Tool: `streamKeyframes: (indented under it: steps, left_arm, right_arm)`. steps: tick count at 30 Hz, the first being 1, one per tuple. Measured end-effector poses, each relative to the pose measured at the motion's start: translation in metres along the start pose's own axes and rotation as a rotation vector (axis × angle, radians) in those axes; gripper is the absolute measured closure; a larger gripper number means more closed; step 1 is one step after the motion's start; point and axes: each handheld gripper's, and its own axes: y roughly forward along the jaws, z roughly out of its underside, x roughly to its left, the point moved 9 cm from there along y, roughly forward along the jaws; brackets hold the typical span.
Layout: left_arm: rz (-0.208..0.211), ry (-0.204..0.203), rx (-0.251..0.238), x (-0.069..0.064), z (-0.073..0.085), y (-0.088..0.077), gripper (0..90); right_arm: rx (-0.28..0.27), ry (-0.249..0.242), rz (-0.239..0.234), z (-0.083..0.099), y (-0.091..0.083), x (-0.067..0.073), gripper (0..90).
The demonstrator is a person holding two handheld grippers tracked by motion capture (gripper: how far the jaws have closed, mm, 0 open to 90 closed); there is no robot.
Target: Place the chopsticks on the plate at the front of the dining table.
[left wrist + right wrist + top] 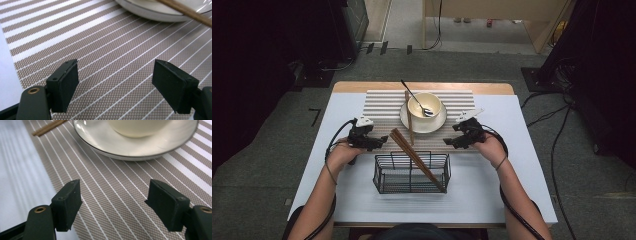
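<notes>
Lying flat on the counter: one striped placemat, brown and white, set toward the far edge — the thing both grippers hover over at its near corners.

Left gripper: fingers spread wide, nothing between them, poised just above the mat's weave near its left border.

Right gripper: fingers likewise spread and empty, above the mat just short of the saucer.

Carried on the mat: white saucer with cream bowl on it, a metal spoon resting inside the bowl, and a single chopstick leaning over the saucer rim.

Near side of the counter: black wire basket holding a bundle of chopsticks that slants out over the mat's near edge.

Hazards, as judged:
- Pulling or lifting the mat while loaded would tip the bowl, sliding spoon and chopstick off.
- Uneven grip — one corner caught, the other missed — would skew the mat and drag the saucer sideways.
- The slanting bundle overhangs the mat; a rising edge may knock it out of the basket.
</notes>
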Motion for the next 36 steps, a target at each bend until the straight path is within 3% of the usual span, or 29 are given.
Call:
streamKeyframes:
  steps: [7,12,18,22,25,30,36]
  left_arm:
    - [-0.029,0.047,-0.021,0.007,0.002,0.0,21.9]
    - [-0.043,0.039,0.005,0.013,0.01,0.003,21.9]
    - [-0.057,-0.006,0.007,0.02,0.011,0.001,21.5]
    - [-0.061,-0.01,0.011,0.022,0.012,0.001,21.0]
    - [-0.06,-0.018,0.012,0.022,0.012,0.001,20.0]
    - [-0.061,-0.021,0.01,0.023,0.012,0.002,19.7]
    - [-0.047,-0.025,0.008,0.023,0.013,0.001,18.1]
  right_arm:
    - [0.013,0.015,0.001,0.009,0.004,-0.009,27.1]
    - [0.008,0.015,0.008,0.013,0.007,-0.014,26.6]
    - [0.016,0.005,0.01,0.019,0.011,-0.018,26.4]
    - [0.011,0.0,0.012,0.02,0.012,-0.019,25.5]
    - [0.005,-0.037,0.008,0.021,0.013,-0.019,24.5]
    - [-0.025,-0.07,-0.011,0.024,0.017,-0.014,12.1]
    - [-0.022,-0.078,-0.004,0.024,0.017,-0.013,11.5]
